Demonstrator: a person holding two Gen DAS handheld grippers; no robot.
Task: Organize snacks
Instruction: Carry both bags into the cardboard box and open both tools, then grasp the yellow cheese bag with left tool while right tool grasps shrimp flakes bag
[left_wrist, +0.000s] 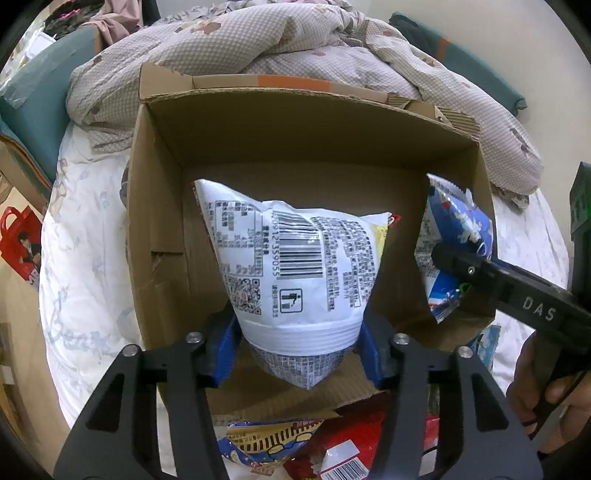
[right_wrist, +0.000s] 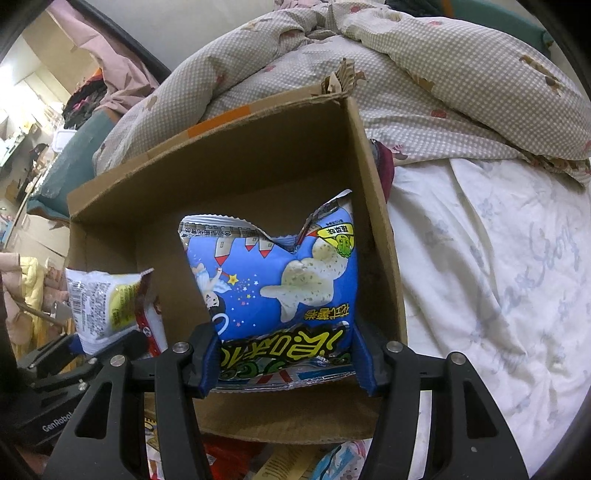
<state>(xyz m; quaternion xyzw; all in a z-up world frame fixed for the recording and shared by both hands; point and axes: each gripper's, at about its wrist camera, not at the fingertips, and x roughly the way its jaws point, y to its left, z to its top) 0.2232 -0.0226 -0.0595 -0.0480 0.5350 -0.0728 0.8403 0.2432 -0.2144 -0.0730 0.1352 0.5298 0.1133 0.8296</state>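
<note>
The left gripper clamps the bottom seam of a white snack bag, its blue pads pressed against both sides of the packet, which is held over the open cardboard box with its barcode and printed back panel facing the camera. The right gripper grips a blue snack bag by its lower edge, upside down so the yellow lettering reads inverted, and holds it inside the box close against the right-hand wall. In the left wrist view the same blue packet shows at the box's right side with the black body of the other tool reaching in to it, a hand wrapped around its handle. The box sits on a bed with a white sheet, and a crumpled checked duvet is piled behind it. More snack packets, red and yellow among them, lie just in front of the box's near edge
</note>
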